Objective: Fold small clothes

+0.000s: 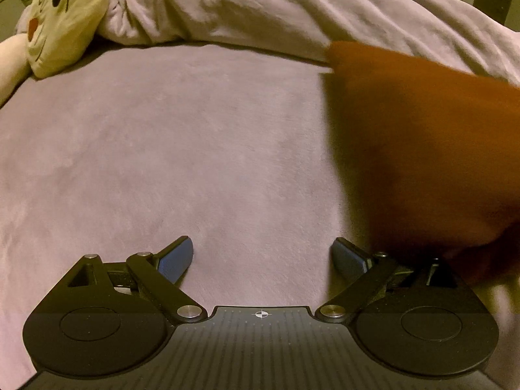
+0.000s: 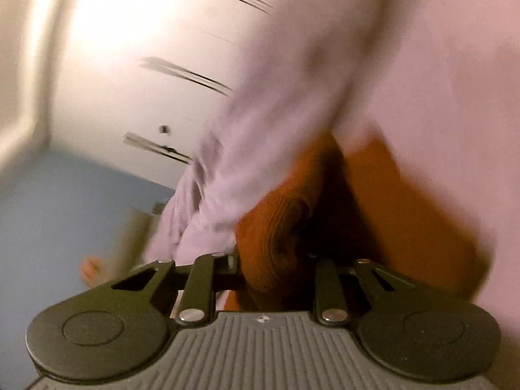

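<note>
An orange-brown knitted garment (image 1: 422, 149) hangs blurred at the right of the left wrist view, above the lilac bed cover (image 1: 182, 149). My left gripper (image 1: 261, 256) is open and empty, low over the cover, with the garment just to its right. In the right wrist view my right gripper (image 2: 276, 260) is shut on the same orange garment (image 2: 279, 227), which bunches between its jaws and hides the fingertips. The view is strongly blurred by motion.
A rumpled lilac blanket (image 1: 292, 6) lies along the far side of the bed. A cream cat-face plush (image 1: 65, 16) sits at the far left. A white wardrobe with dark handles (image 2: 130, 65) and a blue floor (image 2: 48, 211) show in the right wrist view.
</note>
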The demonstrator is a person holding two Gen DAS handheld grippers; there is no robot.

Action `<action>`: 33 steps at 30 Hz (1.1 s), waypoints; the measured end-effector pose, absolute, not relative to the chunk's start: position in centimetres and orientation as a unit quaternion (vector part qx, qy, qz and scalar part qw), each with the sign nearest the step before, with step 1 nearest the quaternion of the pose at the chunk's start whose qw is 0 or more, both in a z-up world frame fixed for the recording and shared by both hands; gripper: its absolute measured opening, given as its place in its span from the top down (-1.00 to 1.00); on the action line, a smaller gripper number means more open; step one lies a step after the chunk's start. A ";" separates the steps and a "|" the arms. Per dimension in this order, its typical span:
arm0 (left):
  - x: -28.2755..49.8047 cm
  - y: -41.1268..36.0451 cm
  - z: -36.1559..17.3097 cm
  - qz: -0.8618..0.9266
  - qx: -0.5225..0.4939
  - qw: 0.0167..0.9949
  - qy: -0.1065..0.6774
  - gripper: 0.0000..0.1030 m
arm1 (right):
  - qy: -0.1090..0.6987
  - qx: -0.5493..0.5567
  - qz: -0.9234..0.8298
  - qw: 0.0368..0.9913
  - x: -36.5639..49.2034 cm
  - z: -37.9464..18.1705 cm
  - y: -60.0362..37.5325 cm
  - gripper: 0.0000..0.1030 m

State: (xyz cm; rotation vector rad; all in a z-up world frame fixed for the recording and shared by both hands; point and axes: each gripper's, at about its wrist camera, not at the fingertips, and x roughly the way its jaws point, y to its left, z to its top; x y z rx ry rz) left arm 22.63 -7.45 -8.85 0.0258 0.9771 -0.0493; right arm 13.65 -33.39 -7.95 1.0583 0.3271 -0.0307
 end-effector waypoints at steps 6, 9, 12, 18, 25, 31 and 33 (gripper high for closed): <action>22.8 -7.4 -9.0 -0.022 0.012 0.883 0.469 -0.87 | 0.243 0.288 -0.063 0.924 14.3 -9.0 -32.9 0.39; 22.2 -6.8 -8.2 -0.031 0.011 0.884 0.467 -0.86 | 0.245 0.337 -0.054 0.907 13.6 -10.0 -34.1 0.14; 21.0 -6.7 -7.0 -0.052 0.036 0.891 0.450 -0.87 | 0.241 0.383 -0.045 0.890 13.3 -9.6 -35.2 -0.01; 20.2 -9.7 -6.9 -0.074 0.100 0.893 0.432 -0.87 | 0.231 0.446 -0.024 0.865 11.9 -10.6 -36.3 -0.03; 20.5 -9.5 -6.2 -0.062 0.080 0.896 0.433 -0.87 | 0.242 0.457 -0.005 0.856 12.3 -11.7 -35.8 0.55; 21.6 -9.4 -7.1 -0.055 0.060 0.888 0.453 -0.87 | 0.253 0.393 -0.016 0.884 12.8 -10.8 -34.4 0.52; 21.8 -9.0 -7.5 -0.054 0.046 0.883 0.464 -0.87 | 0.261 0.369 -0.040 0.891 12.7 -10.4 -34.4 0.37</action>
